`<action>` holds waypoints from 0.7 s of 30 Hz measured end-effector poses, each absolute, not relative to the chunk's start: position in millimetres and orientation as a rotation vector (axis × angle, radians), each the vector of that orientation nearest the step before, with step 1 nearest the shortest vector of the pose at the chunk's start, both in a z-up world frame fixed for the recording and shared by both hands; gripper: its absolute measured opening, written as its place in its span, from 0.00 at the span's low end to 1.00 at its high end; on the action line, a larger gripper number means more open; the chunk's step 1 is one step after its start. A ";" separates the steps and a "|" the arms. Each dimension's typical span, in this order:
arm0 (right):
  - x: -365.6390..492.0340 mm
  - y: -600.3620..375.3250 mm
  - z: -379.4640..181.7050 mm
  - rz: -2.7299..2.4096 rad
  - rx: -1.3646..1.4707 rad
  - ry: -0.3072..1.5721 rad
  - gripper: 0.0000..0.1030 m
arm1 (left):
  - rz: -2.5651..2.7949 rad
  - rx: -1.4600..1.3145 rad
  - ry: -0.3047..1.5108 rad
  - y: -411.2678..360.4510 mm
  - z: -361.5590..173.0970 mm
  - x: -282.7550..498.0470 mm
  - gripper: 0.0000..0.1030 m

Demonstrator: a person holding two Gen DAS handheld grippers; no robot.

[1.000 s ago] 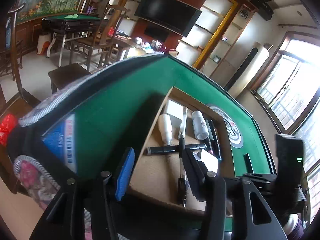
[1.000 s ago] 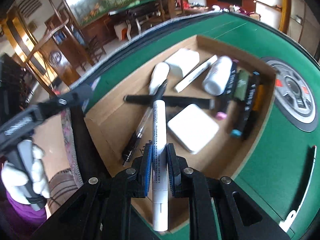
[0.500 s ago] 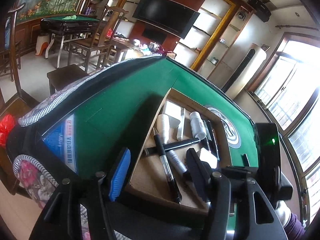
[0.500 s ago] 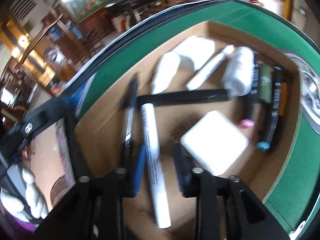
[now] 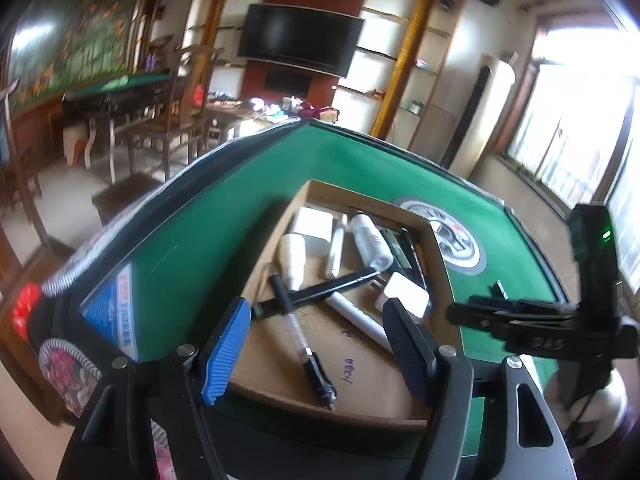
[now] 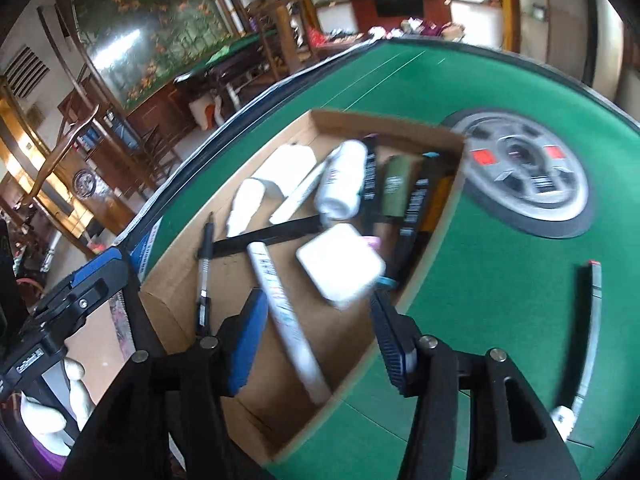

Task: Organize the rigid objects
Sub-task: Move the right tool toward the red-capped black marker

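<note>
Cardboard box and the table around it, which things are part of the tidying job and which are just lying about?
Part of the job:
- cardboard box
- white marker
- clear pen
- white square block
- white bottle

Lying about:
- green table
- television
- wooden chairs

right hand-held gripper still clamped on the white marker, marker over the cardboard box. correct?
Not clamped. The right wrist view shows the right hand-held gripper with its jaws opening and the pads clear of the white marker, which lies loose on the floor of the cardboard box. The marker is indeed in the box area.
</note>
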State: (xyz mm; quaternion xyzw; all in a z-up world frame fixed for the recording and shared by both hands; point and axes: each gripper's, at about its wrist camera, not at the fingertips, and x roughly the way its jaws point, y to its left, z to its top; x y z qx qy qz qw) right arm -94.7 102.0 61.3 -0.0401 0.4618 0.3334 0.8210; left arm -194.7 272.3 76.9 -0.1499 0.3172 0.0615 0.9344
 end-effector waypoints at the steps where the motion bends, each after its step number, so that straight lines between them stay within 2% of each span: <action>1: -96.1 97.5 60.8 0.697 -0.085 0.973 0.56 | 0.129 -0.282 0.649 266.4 78.1 -193.7 0.71; 5: -101.1 63.0 61.9 0.634 -0.071 0.934 0.57 | 0.150 -0.185 0.670 239.3 80.5 -186.1 0.78; 21: -82.4 -61.2 47.9 0.469 0.120 0.917 0.58 | 0.086 0.024 0.772 154.0 77.9 -165.0 0.79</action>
